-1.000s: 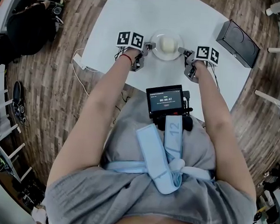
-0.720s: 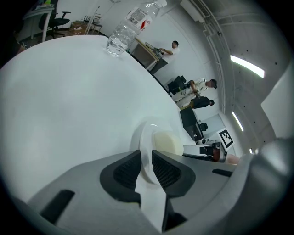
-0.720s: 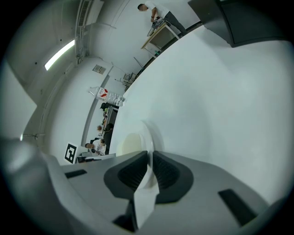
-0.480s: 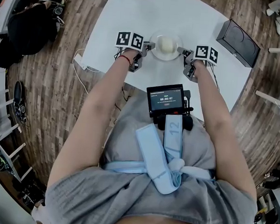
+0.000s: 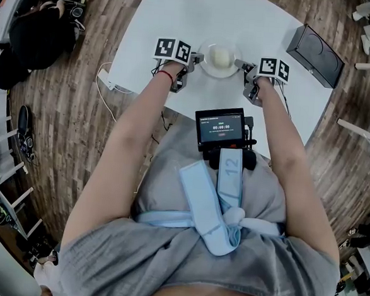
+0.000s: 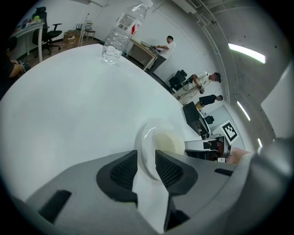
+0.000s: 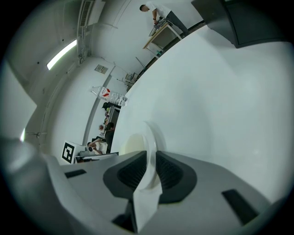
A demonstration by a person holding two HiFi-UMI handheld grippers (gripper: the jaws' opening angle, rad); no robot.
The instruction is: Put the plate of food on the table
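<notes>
A white plate (image 5: 205, 64) with a pale, rounded lump of food (image 5: 220, 57) on it is over the white table (image 5: 181, 20), near its front edge. My left gripper (image 5: 195, 58) is shut on the plate's left rim (image 6: 146, 151). My right gripper (image 5: 241, 65) is shut on the plate's right rim (image 7: 150, 143). In each gripper view the rim stands edge-on between the dark ribbed pads (image 6: 120, 173), with the food (image 7: 133, 143) just past them. Whether the plate touches the tabletop cannot be told.
A clear water bottle (image 6: 120, 32) stands at the table's far side. A black box (image 5: 314, 56) lies on the table at the right. Wooden floor surrounds the table, with a cable (image 5: 107, 85) and a bag (image 5: 35, 32) at the left. People stand by desks in the background.
Both grippers and the plate have shifted slightly farther onto the table, away from the person. Both grips on the rim are unchanged.
</notes>
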